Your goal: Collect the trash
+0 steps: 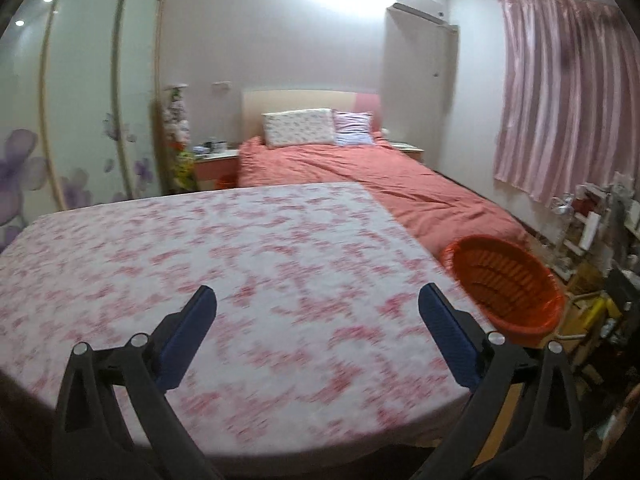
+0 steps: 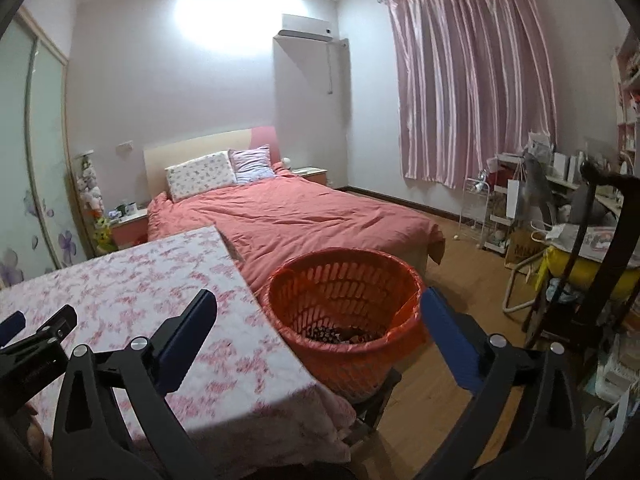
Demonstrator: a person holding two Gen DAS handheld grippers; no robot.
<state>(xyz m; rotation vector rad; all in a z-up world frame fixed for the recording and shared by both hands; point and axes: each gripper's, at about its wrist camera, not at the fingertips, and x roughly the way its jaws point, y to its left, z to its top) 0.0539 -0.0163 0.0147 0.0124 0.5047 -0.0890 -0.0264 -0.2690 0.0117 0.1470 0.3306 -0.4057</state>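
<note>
An orange mesh basket stands on a dark stool at the right end of the floral-cloth table; dark scraps lie at its bottom. In the left wrist view the basket sits right of the table. My left gripper hangs open over the tabletop with nothing between its blue pads. My right gripper is open too, its fingers straddling the basket's near rim from above, nothing held. The left gripper's tips show at the left edge of the right wrist view.
Behind the table lies a bed with a salmon quilt. A glass wardrobe lines the left wall. Pink curtains, a wire rack and a cluttered desk with a chair fill the right side. Wooden floor lies between.
</note>
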